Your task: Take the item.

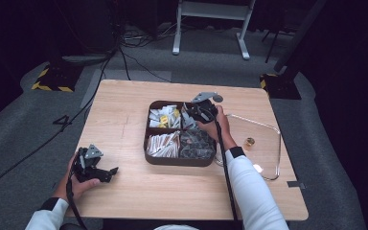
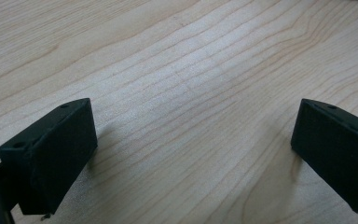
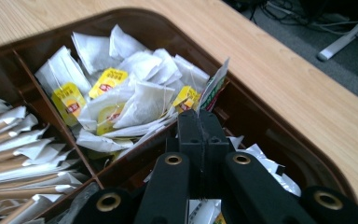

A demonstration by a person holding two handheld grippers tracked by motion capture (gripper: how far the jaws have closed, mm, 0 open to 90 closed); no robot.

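Right tool (image 3: 203, 122) pinching sachet (image 3: 213, 87), long axis upright; left tool (image 2: 191, 154) agape over table (image 2: 191, 70).

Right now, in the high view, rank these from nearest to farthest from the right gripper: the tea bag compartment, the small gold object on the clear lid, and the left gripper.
1. Tea bag compartment, just left of the right gripper, in the brown tray.
2. Small gold object, to its right and nearer the person, on the clear lid.
3. Left gripper, far across at the table's near-left.
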